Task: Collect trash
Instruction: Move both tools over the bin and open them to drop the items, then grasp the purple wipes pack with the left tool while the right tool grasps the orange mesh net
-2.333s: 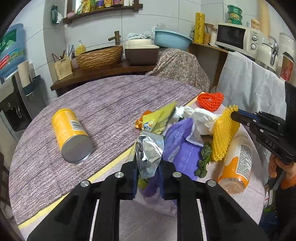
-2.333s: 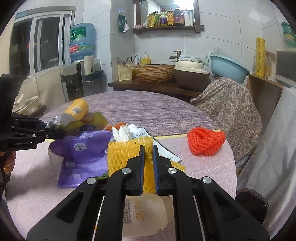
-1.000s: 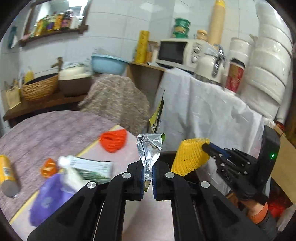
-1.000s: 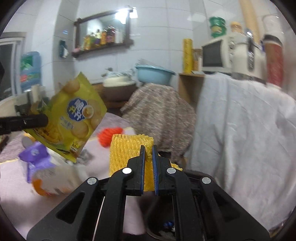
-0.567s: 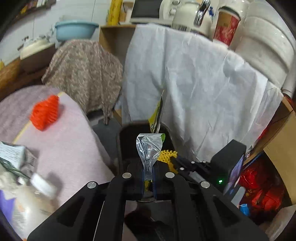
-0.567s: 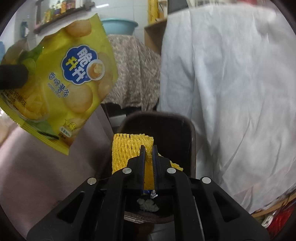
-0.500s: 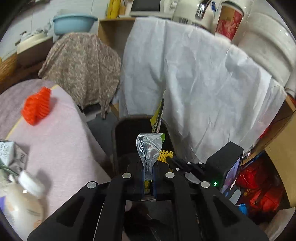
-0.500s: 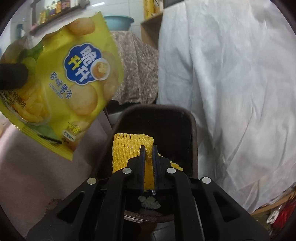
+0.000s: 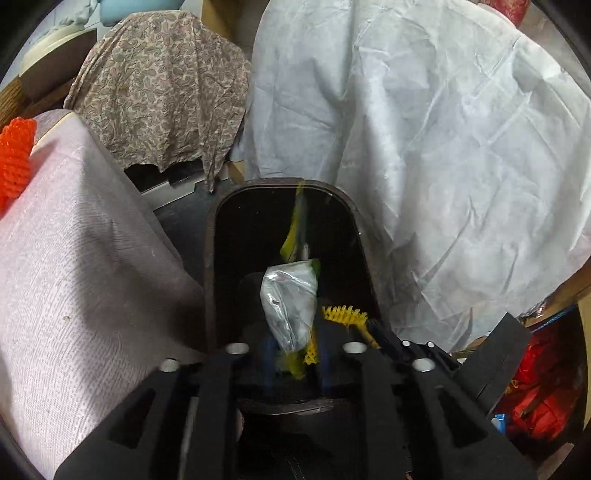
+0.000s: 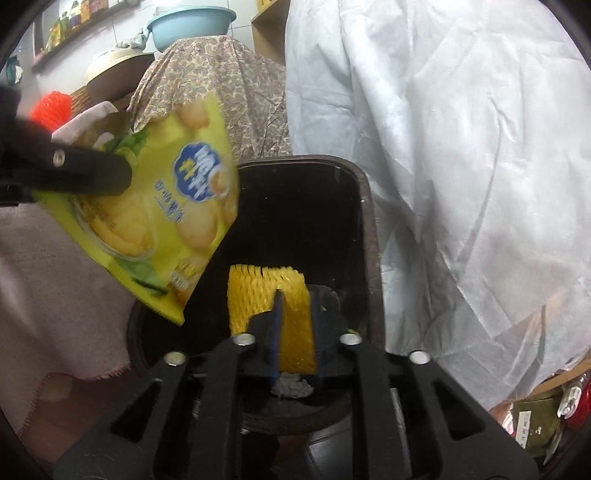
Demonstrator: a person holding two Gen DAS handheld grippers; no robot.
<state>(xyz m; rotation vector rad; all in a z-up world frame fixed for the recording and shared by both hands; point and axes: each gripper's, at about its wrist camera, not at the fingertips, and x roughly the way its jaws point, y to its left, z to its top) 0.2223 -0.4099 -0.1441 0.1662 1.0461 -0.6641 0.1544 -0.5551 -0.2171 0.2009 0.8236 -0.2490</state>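
White sheeting backs a dark bin (image 10: pixel 364 206). Both grippers' jaws have just been opening: the left gripper (image 9: pixel 295 354) loosely straddles the chip bag (image 9: pixel 290 306), the right gripper (image 10: pixel 295 332) the yellow net (image 10: pixel 258 291). Motion blur hides pad contact.

A home kitchen: tiled wall (image 10: pixel 110 33), shelf of bottles (image 10: pixel 70 22), basin (image 10: pixel 192 22), clothed table (image 9: pixel 74 258), bin (image 10: pixel 365 229) beside it.

My left gripper (image 9: pixel 295 354) points down into the dark trash bin (image 9: pixel 212 258), its jaws just opening around the silver-lined chip bag (image 9: pixel 290 306). Yellow foam net (image 9: pixel 343 314) shows beside it, near the right gripper (image 9: pixel 373 332). An orange net (image 9: pixel 14 158) lies on the table (image 9: pixel 74 258).
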